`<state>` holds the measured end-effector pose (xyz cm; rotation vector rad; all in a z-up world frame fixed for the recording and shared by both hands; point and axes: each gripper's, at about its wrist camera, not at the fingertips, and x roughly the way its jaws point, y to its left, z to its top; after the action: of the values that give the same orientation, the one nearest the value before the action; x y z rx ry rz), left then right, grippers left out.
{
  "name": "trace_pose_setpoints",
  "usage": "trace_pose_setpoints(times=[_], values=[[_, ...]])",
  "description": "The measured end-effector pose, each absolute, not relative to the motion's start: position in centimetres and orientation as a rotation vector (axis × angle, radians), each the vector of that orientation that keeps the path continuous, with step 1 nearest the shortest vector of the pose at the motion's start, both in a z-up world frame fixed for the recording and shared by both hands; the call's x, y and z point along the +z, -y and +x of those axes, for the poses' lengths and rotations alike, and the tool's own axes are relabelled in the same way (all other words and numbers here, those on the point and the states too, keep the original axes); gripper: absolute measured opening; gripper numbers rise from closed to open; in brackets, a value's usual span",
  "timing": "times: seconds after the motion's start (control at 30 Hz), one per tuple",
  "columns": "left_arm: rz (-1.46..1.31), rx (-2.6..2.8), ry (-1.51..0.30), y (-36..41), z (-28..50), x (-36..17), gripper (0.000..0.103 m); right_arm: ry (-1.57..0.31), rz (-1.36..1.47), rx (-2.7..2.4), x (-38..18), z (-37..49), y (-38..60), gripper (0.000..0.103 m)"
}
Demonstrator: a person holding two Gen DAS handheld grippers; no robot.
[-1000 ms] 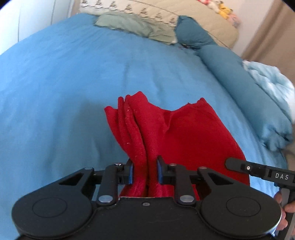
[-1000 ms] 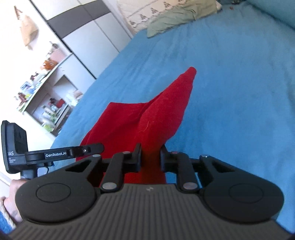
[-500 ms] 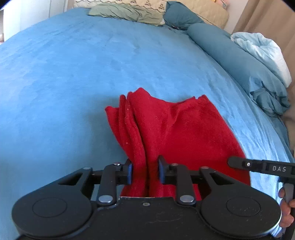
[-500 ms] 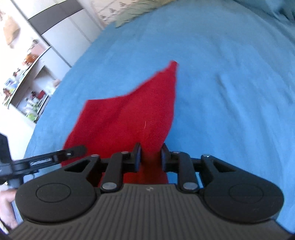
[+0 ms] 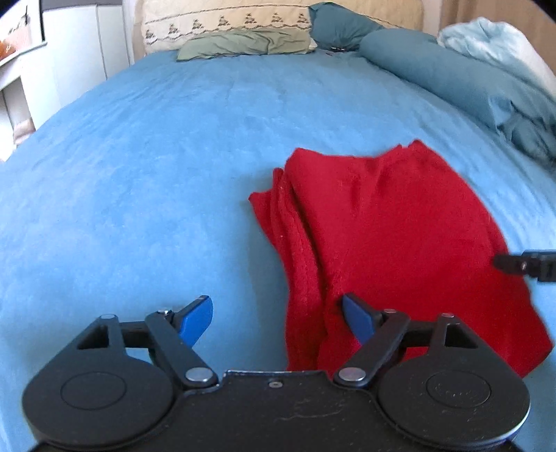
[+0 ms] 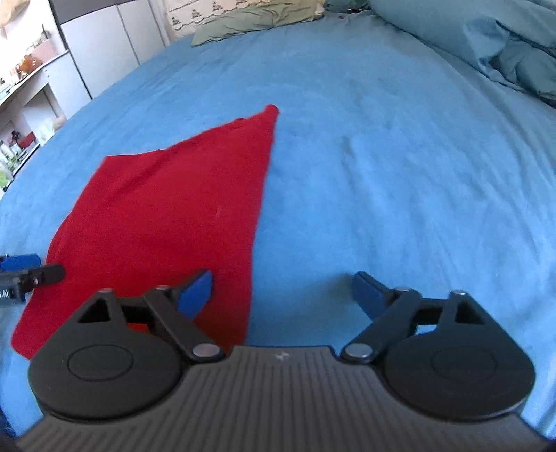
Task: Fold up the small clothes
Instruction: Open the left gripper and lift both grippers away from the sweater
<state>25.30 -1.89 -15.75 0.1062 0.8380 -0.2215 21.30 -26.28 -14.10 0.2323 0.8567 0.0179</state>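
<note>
A red cloth [image 5: 399, 236] lies folded on the blue bed sheet [image 5: 139, 174], its layered left edge bunched in ridges. My left gripper [image 5: 276, 313] hovers at that near left edge with its jaws opening wide. The cloth's edge sits between them by the right pad [image 5: 358, 318], and nothing is pinched. In the right wrist view the red cloth [image 6: 166, 215] lies flat, tapering to a far point. My right gripper [image 6: 281, 283] is over its near right edge, jaws opening. The left pad [image 6: 196, 293] is above the cloth and grips nothing.
A green pillow [image 5: 243, 43] and a patterned cream pillow [image 5: 226, 17] lie at the head of the bed. A rolled teal duvet [image 5: 451, 80] and a pale blue blanket [image 5: 493, 38] run along the right side. White cabinets [image 6: 104, 45] and cluttered shelves [image 6: 21, 114] stand at the left.
Both grippers were pinched on the red cloth and have now let go, jaws swung wide. The cloth has dropped from hanging folds to lying flat on the bed.
</note>
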Motion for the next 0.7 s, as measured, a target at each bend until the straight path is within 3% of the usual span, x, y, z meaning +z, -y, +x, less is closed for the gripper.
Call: trace_pose_setpoints(times=[0.13, 0.27, 0.4, 0.7], values=[[0.120, -0.211, -0.803, 2.1, 24.7, -14.1, 0.084, -0.835, 0.230, 0.011, -13.4, 21.2, 26.4, 0.103], [0.070, -0.188, -0.747, 1.0, 22.6, -9.6, 0.085, -0.753, 0.227, 0.004, -8.9, 19.1, 26.2, 0.103], [0.044, -0.152, -0.664, 0.0, 19.1, -3.5, 0.103, -0.685, 0.216, 0.002, -2.5, 15.8, 25.7, 0.103], [0.079, -0.048, -0.615, -0.9, 9.4, 4.9, 0.103, -0.610, 0.149, -0.072, 8.5, 5.8, 22.8, 0.103]])
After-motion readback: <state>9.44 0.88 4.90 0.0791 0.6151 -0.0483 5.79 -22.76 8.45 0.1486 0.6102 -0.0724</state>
